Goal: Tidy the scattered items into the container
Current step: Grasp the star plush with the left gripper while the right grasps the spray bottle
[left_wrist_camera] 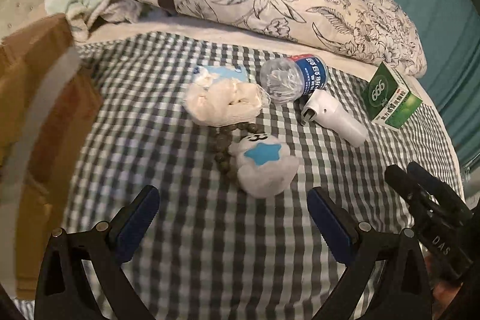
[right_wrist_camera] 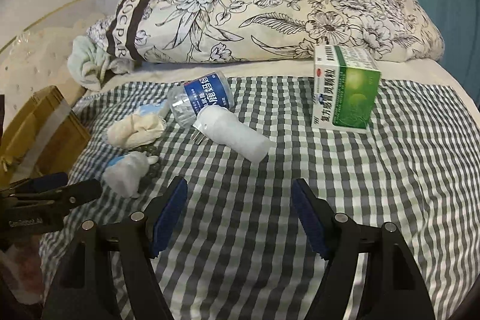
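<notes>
The left gripper point(left_wrist_camera: 232, 215) is hovering wide apart and empty, with the plush toy point(left_wrist_camera: 264, 167) lying just ahead between its fingers. The right gripper point(right_wrist_camera: 240, 212), also wide, is facing the white plug point(right_wrist_camera: 232, 132), whose long axis is running diagonally. The cardboard box point(left_wrist_camera: 36, 98) is standing at the left.

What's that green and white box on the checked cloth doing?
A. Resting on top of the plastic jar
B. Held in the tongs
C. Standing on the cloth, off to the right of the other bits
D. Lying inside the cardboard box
C: the green and white medicine box stands alone on the checked cloth, right of the white plug-in device and clear plastic jar.
</notes>
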`<act>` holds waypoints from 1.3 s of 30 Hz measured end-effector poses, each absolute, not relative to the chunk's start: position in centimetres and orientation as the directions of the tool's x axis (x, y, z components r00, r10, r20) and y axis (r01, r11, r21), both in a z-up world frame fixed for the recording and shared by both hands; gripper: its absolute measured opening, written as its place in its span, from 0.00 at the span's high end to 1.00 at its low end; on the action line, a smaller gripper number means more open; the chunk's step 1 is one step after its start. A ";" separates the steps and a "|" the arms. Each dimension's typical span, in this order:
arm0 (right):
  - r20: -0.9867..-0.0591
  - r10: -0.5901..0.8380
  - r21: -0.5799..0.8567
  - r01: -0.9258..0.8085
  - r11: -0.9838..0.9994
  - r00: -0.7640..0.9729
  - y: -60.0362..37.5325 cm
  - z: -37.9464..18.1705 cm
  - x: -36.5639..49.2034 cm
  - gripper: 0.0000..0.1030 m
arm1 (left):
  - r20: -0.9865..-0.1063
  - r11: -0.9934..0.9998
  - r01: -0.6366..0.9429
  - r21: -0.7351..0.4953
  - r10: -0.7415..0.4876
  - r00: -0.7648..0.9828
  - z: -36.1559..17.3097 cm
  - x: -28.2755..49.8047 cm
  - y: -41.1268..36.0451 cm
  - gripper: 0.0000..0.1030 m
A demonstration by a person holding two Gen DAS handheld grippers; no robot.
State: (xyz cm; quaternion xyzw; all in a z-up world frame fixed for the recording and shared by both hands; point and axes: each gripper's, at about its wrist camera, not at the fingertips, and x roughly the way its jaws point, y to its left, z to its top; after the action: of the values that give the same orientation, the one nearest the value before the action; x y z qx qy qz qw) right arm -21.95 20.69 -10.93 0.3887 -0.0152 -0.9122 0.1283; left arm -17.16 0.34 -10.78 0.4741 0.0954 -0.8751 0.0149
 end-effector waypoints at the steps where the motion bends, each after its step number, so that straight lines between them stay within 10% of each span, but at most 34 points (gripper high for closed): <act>1: -0.707 -0.243 0.122 0.225 -0.967 -0.664 20.6 -11.1 -22.4 0.30 | -0.838 -0.982 0.111 -0.156 0.072 -0.541 -11.3 -17.8 0.6 0.02; 18: -0.746 -0.180 -0.049 0.321 -0.946 -0.641 16.7 -14.2 -30.3 0.30 | -0.860 -0.986 0.053 -0.157 0.110 -0.498 -14.7 -22.8 1.4 0.02; 28: -0.793 -0.159 -0.067 0.343 -0.937 -0.588 15.7 -15.8 -30.9 0.30 | -0.859 -0.991 0.008 -0.134 0.112 -0.499 -14.9 -22.7 1.7 0.48; 34: -0.828 -0.218 -0.014 0.407 -0.913 -0.517 15.5 -17.0 -32.9 0.31 | -0.858 -0.989 0.015 -0.145 0.118 -0.500 -14.2 -21.7 0.8 0.50; 37: -0.836 -0.234 0.030 0.384 -0.923 -0.496 16.1 -16.2 -33.3 0.62 | -0.852 -0.989 0.018 -0.145 0.116 -0.510 -13.5 -20.7 0.2 0.50; 39: -0.837 -0.251 0.059 0.376 -0.925 -0.486 16.4 -15.8 -32.7 0.62 | -0.849 -0.989 0.022 -0.146 0.114 -0.516 -12.9 -20.1 -0.3 0.50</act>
State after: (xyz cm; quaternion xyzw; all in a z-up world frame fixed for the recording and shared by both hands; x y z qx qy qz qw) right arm -32.66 16.40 -15.76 0.4728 0.0661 -0.8596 0.1822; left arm -20.10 -0.29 -12.91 0.4910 0.0693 -0.8680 -0.0266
